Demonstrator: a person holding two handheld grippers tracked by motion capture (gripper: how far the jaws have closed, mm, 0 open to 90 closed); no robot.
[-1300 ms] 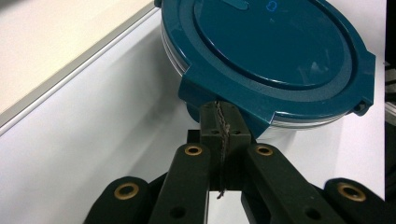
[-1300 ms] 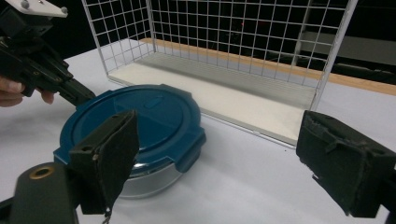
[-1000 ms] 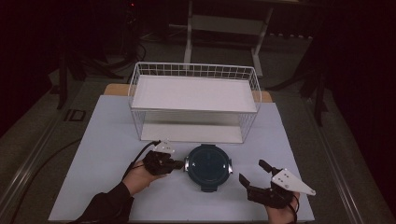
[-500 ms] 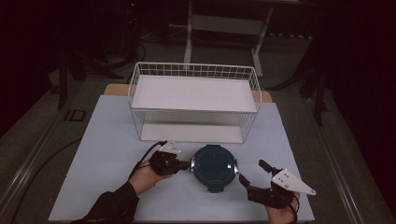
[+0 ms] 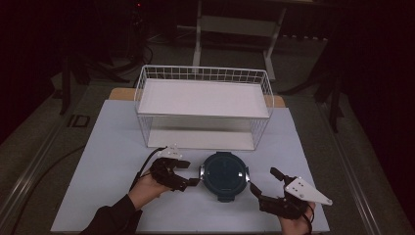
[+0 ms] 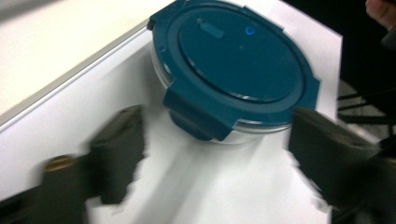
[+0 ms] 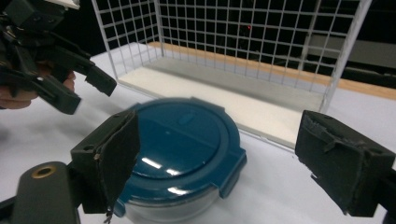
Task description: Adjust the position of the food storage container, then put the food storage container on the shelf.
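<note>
- Teal lid, clear body: the round container (image 5: 225, 175) sits on the white table (image 5: 107, 147), just in front of the wire basket (image 5: 203, 105) and square with its middle.
- Its four lid clips are folded down; in the left gripper view the container (image 6: 238, 65) shows one clip facing the camera, with the glassy wall visible under the lid's rim.
- The left gripper (image 5: 188, 171) lies just left of the container, tips pointing at its side. Its jaws have just been opening and now stand spread, with bare table between them and the container a little beyond their tips.
- In the left gripper view those jaws are smeared with blur; the left gripper (image 6: 210, 154) has nothing pinched.
- The right gripper (image 5: 262, 183) sits to the container's right and slightly nearer the person, close beside its edge, jaws spread wide.
- In the right gripper view the right gripper (image 7: 215, 158) frames the container (image 7: 182, 144) between its two black pads, neither pad pressing on it as far as can be seen.
- The basket (image 7: 243, 51) rises right behind the container in that view, and the left gripper (image 7: 84, 88) is seen off to the container's far side, gripped in a hand (image 7: 18, 95).
</note>
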